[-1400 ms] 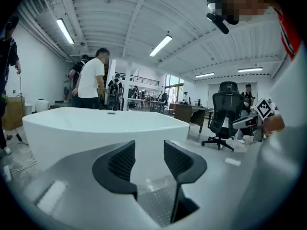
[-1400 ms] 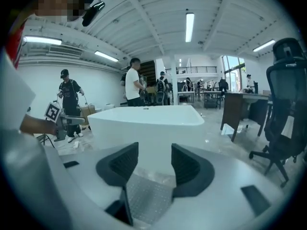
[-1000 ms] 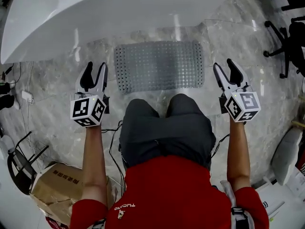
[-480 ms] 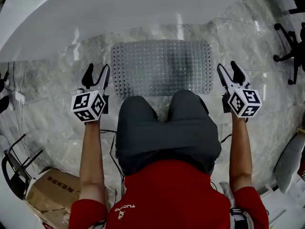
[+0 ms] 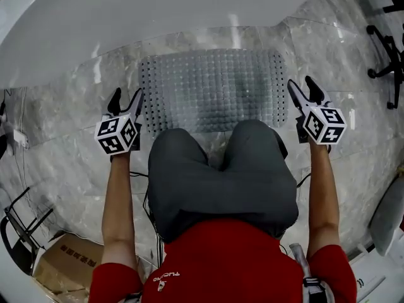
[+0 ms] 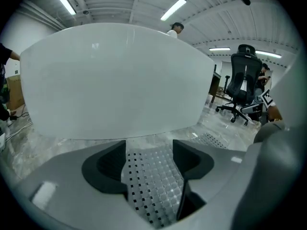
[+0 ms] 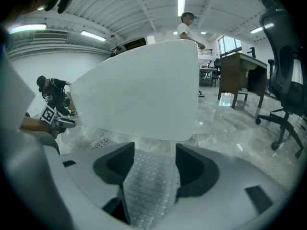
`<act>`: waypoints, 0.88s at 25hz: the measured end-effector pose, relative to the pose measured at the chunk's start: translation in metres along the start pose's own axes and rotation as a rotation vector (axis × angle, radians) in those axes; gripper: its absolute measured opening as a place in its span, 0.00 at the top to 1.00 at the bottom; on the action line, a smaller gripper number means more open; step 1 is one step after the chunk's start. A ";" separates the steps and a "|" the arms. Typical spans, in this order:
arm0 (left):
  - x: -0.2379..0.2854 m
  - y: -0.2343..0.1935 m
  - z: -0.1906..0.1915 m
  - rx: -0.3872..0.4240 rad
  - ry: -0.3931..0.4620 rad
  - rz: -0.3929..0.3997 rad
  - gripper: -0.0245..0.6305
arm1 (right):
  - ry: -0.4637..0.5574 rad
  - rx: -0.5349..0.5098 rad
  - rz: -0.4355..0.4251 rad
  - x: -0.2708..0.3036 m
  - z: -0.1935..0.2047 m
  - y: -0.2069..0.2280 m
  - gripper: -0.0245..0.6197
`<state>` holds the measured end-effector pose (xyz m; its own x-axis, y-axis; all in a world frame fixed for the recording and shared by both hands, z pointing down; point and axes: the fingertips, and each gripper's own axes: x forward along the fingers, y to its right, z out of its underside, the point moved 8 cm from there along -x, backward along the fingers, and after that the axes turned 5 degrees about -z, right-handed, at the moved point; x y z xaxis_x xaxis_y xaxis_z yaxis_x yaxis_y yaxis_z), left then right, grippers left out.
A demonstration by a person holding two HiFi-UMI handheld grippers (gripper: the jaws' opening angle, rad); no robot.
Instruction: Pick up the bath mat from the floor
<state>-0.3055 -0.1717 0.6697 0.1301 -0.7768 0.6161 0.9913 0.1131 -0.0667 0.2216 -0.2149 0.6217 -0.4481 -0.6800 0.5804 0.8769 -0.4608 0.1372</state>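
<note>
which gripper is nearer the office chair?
Right. Right gripper sits off the right end of the bath mat, toward the office chair; left gripper is at the mat's left end.

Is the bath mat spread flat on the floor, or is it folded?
Spread flat. In the head view the bath mat lies as one even layer on the marble floor; no fold or raised corner shows.

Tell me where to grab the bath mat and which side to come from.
I'd take the bath mat by its two short ends, sliding in low from left and right. It lies flat on the floor, thin and wide, so only its edges offer a lip, and the bathtub crowds its far edge.
</note>
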 end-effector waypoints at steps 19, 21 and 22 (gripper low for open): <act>0.103 -0.016 0.110 0.034 -0.291 -0.067 0.50 | -0.246 0.042 0.044 0.089 0.125 0.069 0.57; 0.111 -0.019 0.121 0.017 -0.325 -0.077 0.50 | -0.278 0.065 0.049 0.099 0.140 0.078 0.56; 0.115 -0.020 0.126 0.007 -0.343 -0.082 0.50 | -0.294 0.082 0.051 0.104 0.148 0.082 0.56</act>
<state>-0.3128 -0.1851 0.8405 0.0357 -0.5303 0.8471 0.9979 0.0644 -0.0017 0.2728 -0.2395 0.8121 -0.3436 -0.5011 0.7942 0.9135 -0.3746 0.1589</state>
